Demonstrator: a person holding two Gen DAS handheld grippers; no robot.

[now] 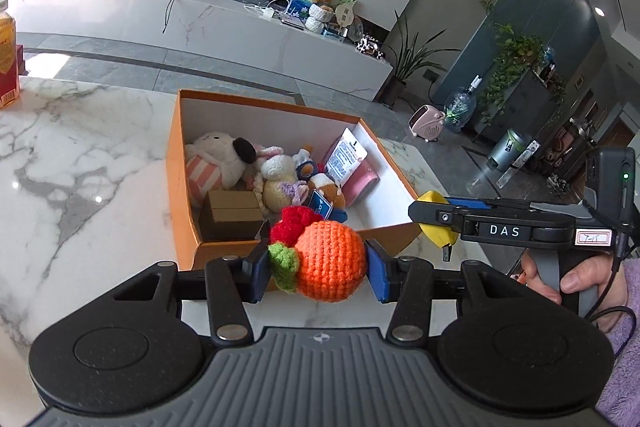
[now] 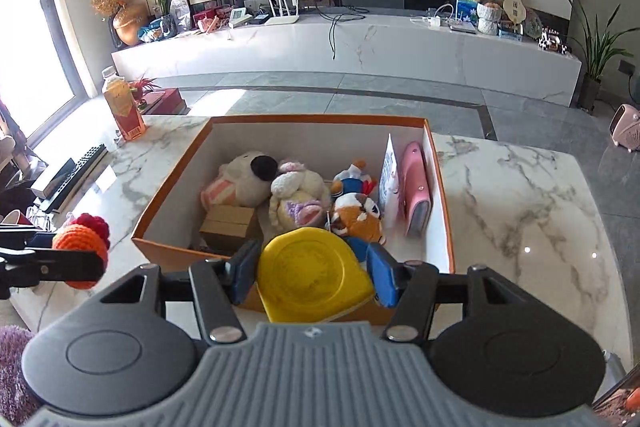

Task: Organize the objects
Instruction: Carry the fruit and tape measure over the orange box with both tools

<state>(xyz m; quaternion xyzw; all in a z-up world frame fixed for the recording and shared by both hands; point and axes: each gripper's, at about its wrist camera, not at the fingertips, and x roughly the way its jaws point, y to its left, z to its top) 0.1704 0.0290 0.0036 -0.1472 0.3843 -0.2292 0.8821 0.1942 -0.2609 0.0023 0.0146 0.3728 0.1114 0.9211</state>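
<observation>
An orange box (image 1: 182, 187) (image 2: 446, 211) with a white inside stands on the marble table. It holds several plush toys, a small brown carton (image 1: 232, 213) and a pink pouch (image 2: 416, 191). My left gripper (image 1: 318, 269) is shut on a crocheted orange fruit (image 1: 330, 261) with a red and green part, held above the box's near edge. My right gripper (image 2: 312, 269) is shut on a flat yellow piece (image 2: 312, 273) over the box's near wall. In the left wrist view the right gripper (image 1: 434, 223) comes in from the right with the yellow piece (image 1: 434, 199). The crocheted fruit (image 2: 82, 239) shows at the left of the right wrist view.
A bottle (image 2: 122, 107) of orange drink stands at the table's far left corner. Bare marble table (image 2: 520, 195) lies right of the box. A person's hand (image 1: 576, 281) in a purple sleeve holds the right gripper's grip. A long white TV bench (image 2: 360, 43) runs behind.
</observation>
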